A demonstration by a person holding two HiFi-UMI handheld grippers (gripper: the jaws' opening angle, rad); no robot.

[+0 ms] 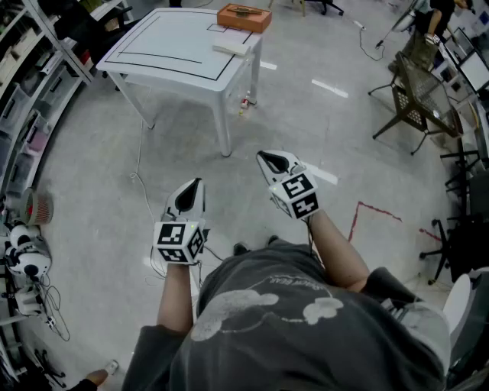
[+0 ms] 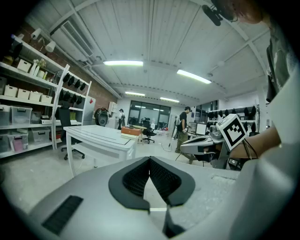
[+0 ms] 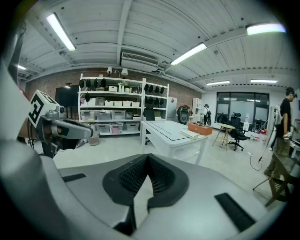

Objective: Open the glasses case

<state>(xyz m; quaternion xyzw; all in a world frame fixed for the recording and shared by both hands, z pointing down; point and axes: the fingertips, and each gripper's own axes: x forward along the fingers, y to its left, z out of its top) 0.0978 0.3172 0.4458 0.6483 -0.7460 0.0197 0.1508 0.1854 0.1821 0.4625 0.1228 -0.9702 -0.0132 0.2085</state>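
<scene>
L tool, R tool: both closed, pads together, nothing between. Held over floor, well apart from tabletop. Task not begun.

Case, prob. the orange box, at far corner of tabletop, looks shut; pale flat item just beside it. Can't confirm which of the two is the glasses case, so wrong pick possible.

Risks:
- Reaching case w/ tools closed: shove it off the corner edge.
- Lifting lid w/o bracing base: whole case rises or slides.
- Cable on floor near table leg: trip hazard on approach.
</scene>
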